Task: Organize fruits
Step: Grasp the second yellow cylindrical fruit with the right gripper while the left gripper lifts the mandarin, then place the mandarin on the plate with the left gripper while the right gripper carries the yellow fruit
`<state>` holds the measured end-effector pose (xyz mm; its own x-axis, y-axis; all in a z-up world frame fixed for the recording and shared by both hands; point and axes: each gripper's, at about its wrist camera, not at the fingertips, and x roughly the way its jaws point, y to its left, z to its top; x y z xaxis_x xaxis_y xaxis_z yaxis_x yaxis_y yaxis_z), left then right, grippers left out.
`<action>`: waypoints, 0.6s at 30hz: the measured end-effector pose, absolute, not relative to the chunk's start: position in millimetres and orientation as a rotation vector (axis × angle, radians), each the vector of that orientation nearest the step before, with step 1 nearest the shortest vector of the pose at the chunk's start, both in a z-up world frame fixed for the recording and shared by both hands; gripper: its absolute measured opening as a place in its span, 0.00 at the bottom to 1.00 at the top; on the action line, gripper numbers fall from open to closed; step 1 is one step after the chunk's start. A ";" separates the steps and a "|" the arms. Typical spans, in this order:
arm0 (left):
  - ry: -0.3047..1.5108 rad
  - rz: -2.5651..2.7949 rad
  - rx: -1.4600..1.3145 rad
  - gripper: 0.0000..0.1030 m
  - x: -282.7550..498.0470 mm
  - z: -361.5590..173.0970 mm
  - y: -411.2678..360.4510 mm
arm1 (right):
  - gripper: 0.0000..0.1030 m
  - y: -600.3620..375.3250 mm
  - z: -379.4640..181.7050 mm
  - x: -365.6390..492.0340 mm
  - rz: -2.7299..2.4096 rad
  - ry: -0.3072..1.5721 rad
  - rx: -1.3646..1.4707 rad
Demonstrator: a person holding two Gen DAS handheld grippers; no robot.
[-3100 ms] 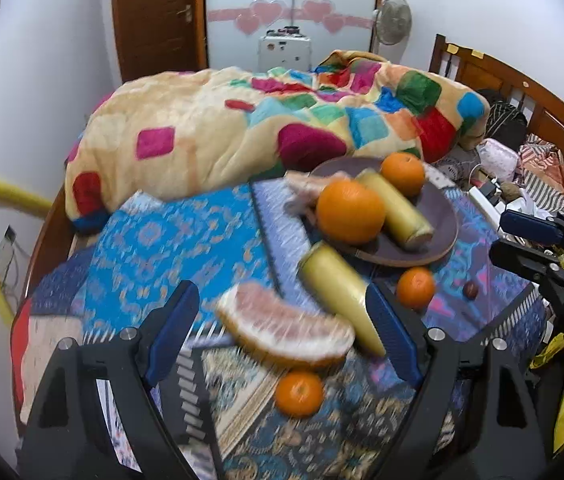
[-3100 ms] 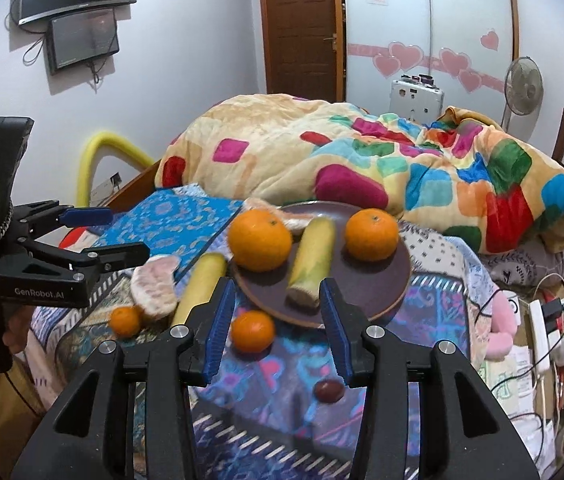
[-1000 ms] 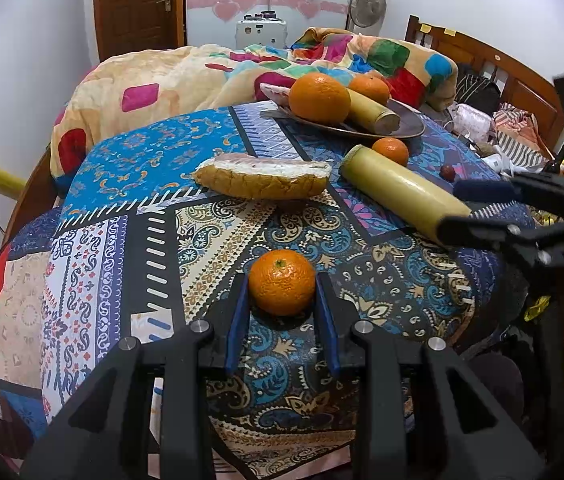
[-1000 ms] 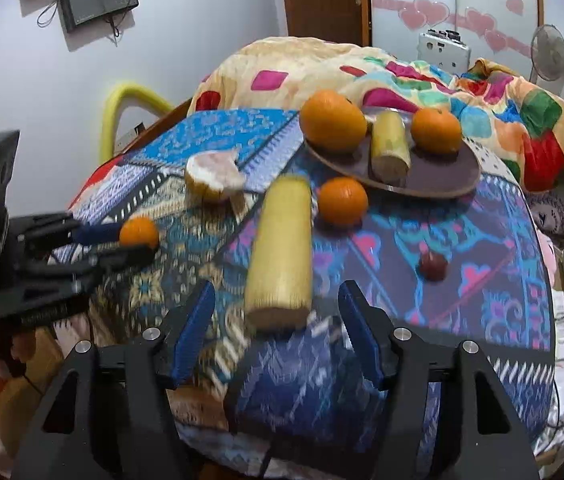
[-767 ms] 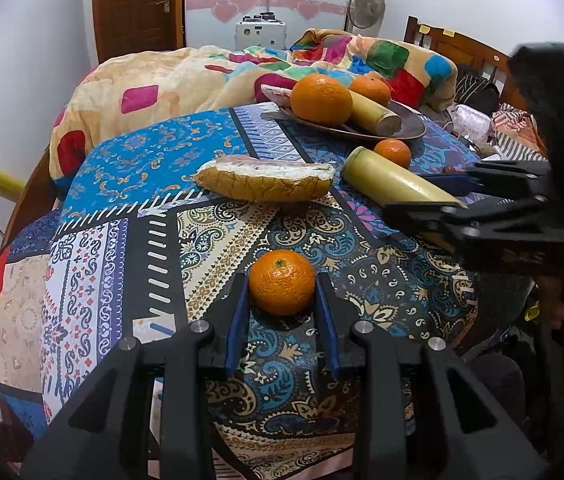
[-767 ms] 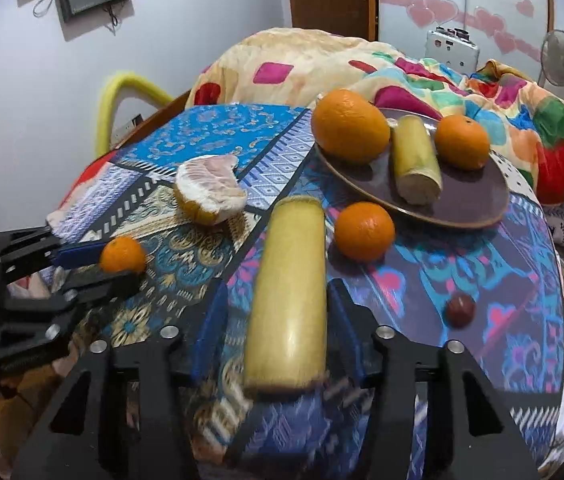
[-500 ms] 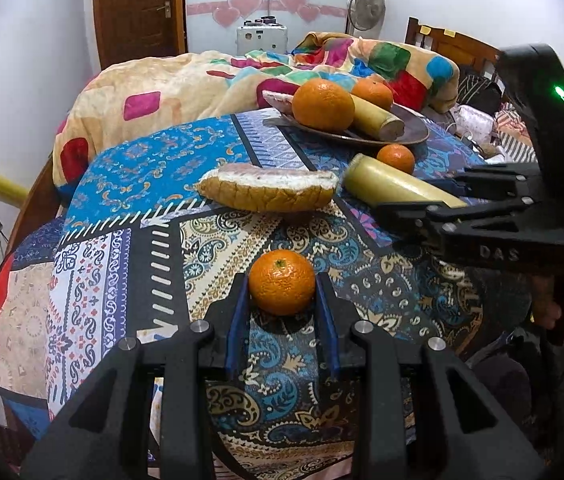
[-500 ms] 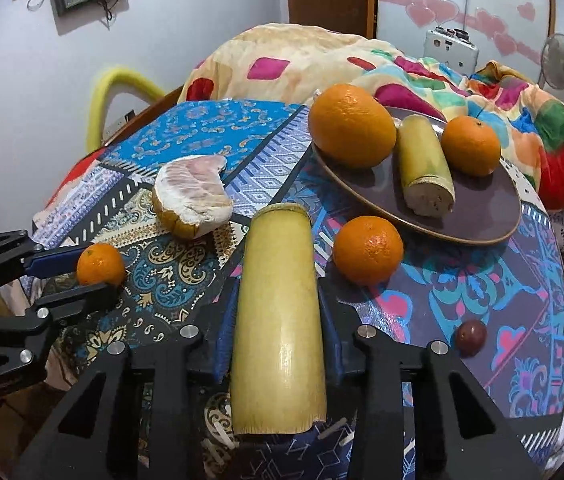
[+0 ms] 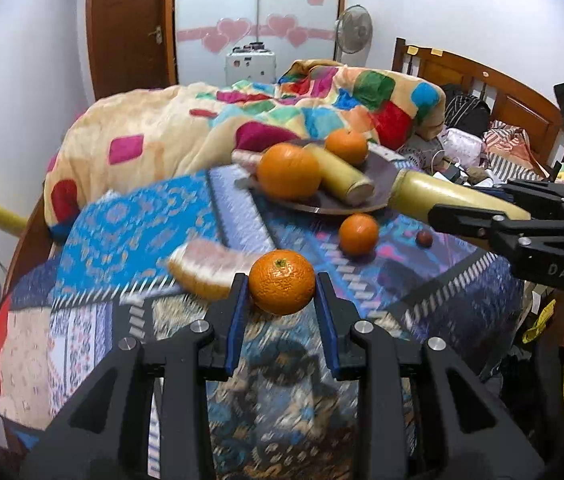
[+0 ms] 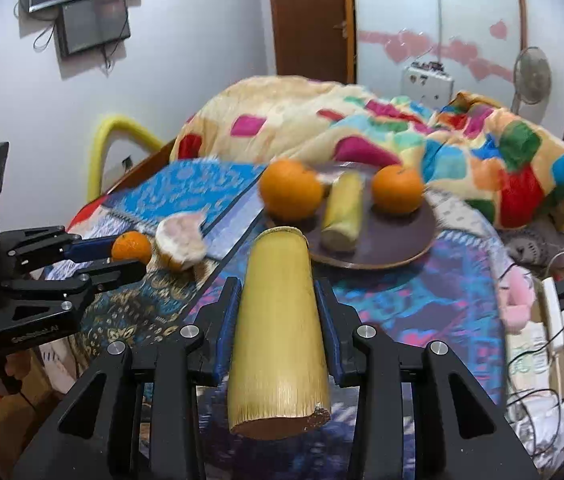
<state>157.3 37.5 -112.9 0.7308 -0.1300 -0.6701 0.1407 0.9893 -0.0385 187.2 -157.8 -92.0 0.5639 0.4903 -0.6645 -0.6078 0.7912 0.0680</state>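
Observation:
My left gripper (image 9: 281, 284) is shut on a small orange (image 9: 282, 272) and holds it above the patterned cloth (image 9: 130, 232). My right gripper (image 10: 277, 286) is shut on a thick yellow stalk piece (image 10: 278, 332), lifted off the table. Behind them a dark plate (image 10: 402, 240) carries a large orange (image 10: 292, 194), a smaller orange (image 10: 398, 190) and a second stalk piece (image 10: 344, 212). A pomelo segment (image 9: 206, 268), a loose orange (image 9: 358, 234) and a small dark red fruit (image 9: 425, 237) lie on the cloth. In the right wrist view the left gripper (image 10: 126, 257) shows at the left.
A colourful quilt (image 9: 210, 132) is heaped on the bed behind the table. A yellow curved bar (image 10: 114, 136) stands at the left edge. Cables, bags and soft toys (image 10: 542, 304) crowd the floor on the right, beside a wooden headboard (image 9: 482, 80).
The right gripper closed on the yellow stalk and lifted it off the cloth. The left gripper, still shut on the small orange, rose and moved towards the plate.

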 end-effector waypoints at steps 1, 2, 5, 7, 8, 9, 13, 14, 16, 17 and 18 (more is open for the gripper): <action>0.735 -0.152 0.020 0.32 161.4 -110.9 34.0 | 0.33 -161.7 -88.9 188.5 0.642 0.716 -0.172; 0.732 -0.159 0.022 0.32 166.8 -108.9 29.8 | 0.33 -164.1 -87.2 190.1 0.637 0.711 -0.169; 0.730 -0.176 0.023 0.32 181.6 -105.1 20.6 | 0.33 -172.5 -83.6 196.4 0.620 0.698 -0.157; 0.731 -0.180 0.028 0.32 191.1 -104.5 14.3 | 0.33 -177.9 -81.3 201.0 0.606 0.686 -0.153; 0.732 -0.183 0.031 0.32 197.3 -104.6 11.1 | 0.33 -180.0 -80.4 203.8 0.602 0.682 -0.147; 0.734 -0.187 0.034 0.32 202.8 -105.0 7.6 | 0.33 -181.6 -79.1 206.8 0.602 0.680 -0.143; 0.749 -0.208 0.037 0.32 223.7 -109.4 -3.5 | 0.33 -185.3 -78.0 220.5 0.589 0.665 -0.137; 0.758 -0.217 0.038 0.32 231.8 -111.6 -6.7 | 0.33 -185.8 -78.7 224.7 0.586 0.663 -0.134; 0.776 -0.224 0.039 0.32 243.3 -115.7 -10.6 | 0.33 -187.3 -80.7 232.3 0.584 0.664 -0.129; 0.785 -0.227 0.040 0.32 248.6 -117.8 -12.5 | 0.33 -187.2 -82.7 238.1 0.582 0.667 -0.126; 0.792 -0.230 0.041 0.32 253.0 -120.0 -13.7 | 0.33 -187.2 -84.1 242.0 0.581 0.669 -0.125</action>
<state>253.0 -13.7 -120.0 0.6789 -0.1890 -0.7095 0.2198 0.9743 -0.0493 242.0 -187.2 -84.1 0.6331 0.4670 -0.6173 -0.5452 0.8351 0.0727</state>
